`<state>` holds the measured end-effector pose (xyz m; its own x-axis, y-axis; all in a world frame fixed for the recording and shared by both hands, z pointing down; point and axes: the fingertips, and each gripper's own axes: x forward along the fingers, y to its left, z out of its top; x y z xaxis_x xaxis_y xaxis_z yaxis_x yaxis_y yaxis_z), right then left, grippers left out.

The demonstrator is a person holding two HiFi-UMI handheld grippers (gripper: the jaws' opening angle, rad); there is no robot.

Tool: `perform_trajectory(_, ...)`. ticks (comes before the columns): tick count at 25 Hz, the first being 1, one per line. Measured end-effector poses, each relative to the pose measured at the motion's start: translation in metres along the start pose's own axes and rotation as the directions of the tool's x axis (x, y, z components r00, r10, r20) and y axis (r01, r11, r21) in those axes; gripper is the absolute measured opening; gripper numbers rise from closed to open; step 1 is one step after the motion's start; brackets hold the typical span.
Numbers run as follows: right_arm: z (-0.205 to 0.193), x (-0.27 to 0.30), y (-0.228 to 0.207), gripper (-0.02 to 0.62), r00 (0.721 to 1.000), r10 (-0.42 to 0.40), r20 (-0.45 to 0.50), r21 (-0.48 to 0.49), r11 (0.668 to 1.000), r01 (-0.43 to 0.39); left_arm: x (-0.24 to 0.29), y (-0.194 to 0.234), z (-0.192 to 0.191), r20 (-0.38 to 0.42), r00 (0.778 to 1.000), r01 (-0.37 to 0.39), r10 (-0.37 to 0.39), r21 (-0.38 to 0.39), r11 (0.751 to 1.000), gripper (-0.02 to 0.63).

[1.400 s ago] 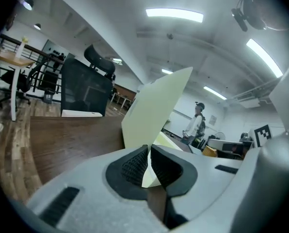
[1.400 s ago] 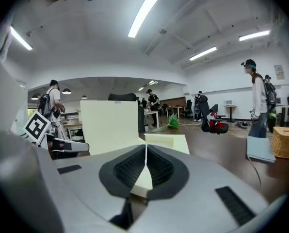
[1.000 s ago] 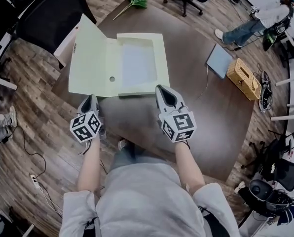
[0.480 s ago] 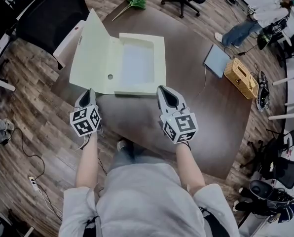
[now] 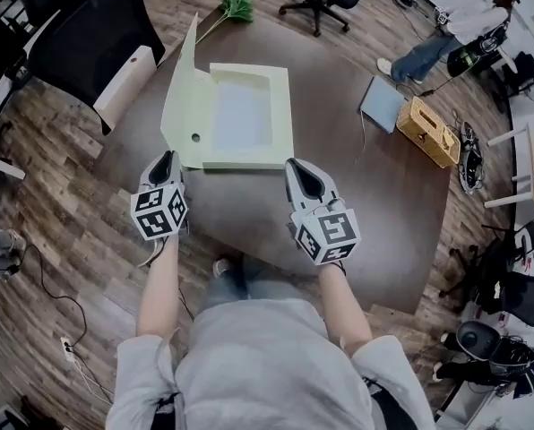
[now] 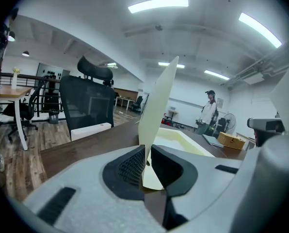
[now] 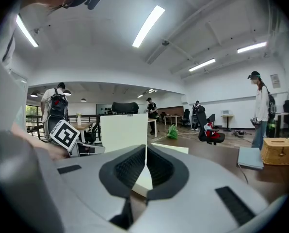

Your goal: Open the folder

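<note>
A pale green box folder (image 5: 281, 115) lies on the round brown table (image 5: 366, 204), its tray facing up. Its lid (image 5: 179, 106) stands nearly upright along the tray's left side. My left gripper (image 5: 166, 161) is at the lid's near corner and is shut on it; in the left gripper view the thin lid (image 6: 159, 101) rises from between the pads of my left gripper (image 6: 148, 160). My right gripper (image 5: 300, 167) sits just off the tray's near right corner. The right gripper view has my right gripper (image 7: 145, 161) with its pads together, the upright lid (image 7: 122, 132) beyond.
A grey notebook (image 5: 381, 103) and a wicker box (image 5: 426, 131) lie at the table's right side. A green sprig (image 5: 236, 7) lies at the far edge. A black chair (image 5: 79, 34) and a white box (image 5: 128, 79) stand to the left. A person (image 5: 446, 38) sits far right.
The lid has swung up from lying open on the left to nearly upright. My left gripper rose with it. My right gripper shifted slightly.
</note>
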<state>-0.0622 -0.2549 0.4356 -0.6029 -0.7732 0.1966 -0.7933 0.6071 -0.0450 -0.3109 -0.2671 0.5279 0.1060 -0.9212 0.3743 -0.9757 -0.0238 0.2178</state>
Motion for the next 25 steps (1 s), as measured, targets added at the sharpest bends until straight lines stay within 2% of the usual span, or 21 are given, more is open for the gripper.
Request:
perform_trajectory(4, 0.006, -0.018, 0.002, 0.015, 0.999, -0.022, 0.027, 0.008, 1.000, 0.022, -0.005, -0.013, 0.007, 0.017, 0.999, 0.034, -0.035, 0.030, 0.999, 0.013)
perform_trajectory(7, 0.010, -0.029, 0.002, 0.015, 0.998, -0.029, 0.047, 0.013, 0.999, 0.029, -0.013, -0.023, 0.010, 0.026, 0.998, 0.058, -0.059, 0.042, 0.997, 0.066)
perform_trajectory(9, 0.016, -0.033, 0.002, 0.015, 0.998, -0.028, 0.064, 0.014, 1.000, 0.027, -0.021, -0.030, 0.013, 0.037, 0.997, 0.070, -0.072, 0.059, 0.996, 0.075)
perform_trajectory(11, 0.022, -0.037, 0.002, 0.015, 0.997, -0.021, 0.080, 0.014, 1.000, 0.020, -0.033, -0.038, 0.020, 0.059, 0.995, 0.078, -0.083, 0.090, 0.993, 0.074)
perform_trajectory(17, 0.031, -0.047, 0.001, 0.015, 0.995, 0.027, 0.101, 0.022, 0.999, -0.030, -0.070, -0.075, 0.037, 0.114, 0.987, 0.091, -0.116, 0.204, 0.975, 0.011)
perform_trajectory(21, 0.034, -0.060, 0.002, 0.015, 0.993, 0.072, 0.097, 0.010, 0.997, -0.073, -0.096, -0.106, 0.049, 0.154, 0.981, 0.075, -0.120, 0.270, 0.960, 0.009)
perform_trajectory(25, 0.038, -0.073, 0.000, 0.015, 0.989, 0.104, 0.102, 0.002, 0.995, -0.104, -0.118, -0.132, 0.061, 0.200, 0.973, 0.053, -0.117, 0.297, 0.954, 0.009)
